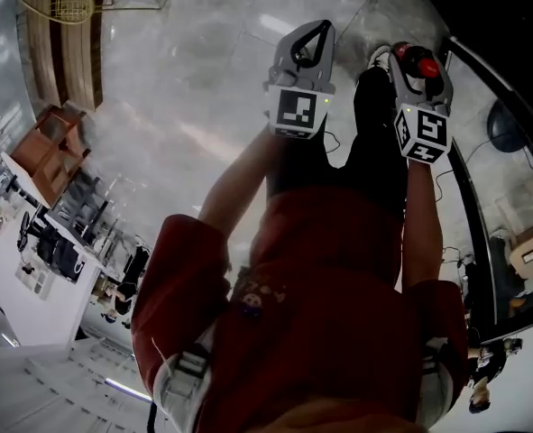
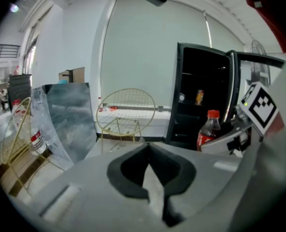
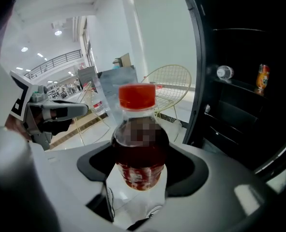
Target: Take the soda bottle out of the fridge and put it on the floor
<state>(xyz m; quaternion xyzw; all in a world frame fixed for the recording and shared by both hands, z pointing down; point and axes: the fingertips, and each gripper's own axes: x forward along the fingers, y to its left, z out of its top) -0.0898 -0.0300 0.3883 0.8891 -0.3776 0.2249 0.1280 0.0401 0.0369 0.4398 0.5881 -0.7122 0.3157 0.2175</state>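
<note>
Both arms reached forward and down in the head view, with the two grippers side by side at top centre of the frame, above the floor (image 1: 185, 88). The left gripper (image 1: 309, 41) had its fingers closed on nothing. The right gripper (image 1: 418, 69) had its fingers clamped on one bottle (image 3: 138, 144), upright with its red cap up, at centre of the right gripper view and outside the fridge (image 3: 249, 110) at frame right. Counted: two grippers, one bottle, one open fridge, two small items on its shelf, one wire chair (image 3: 171, 88).
</note>
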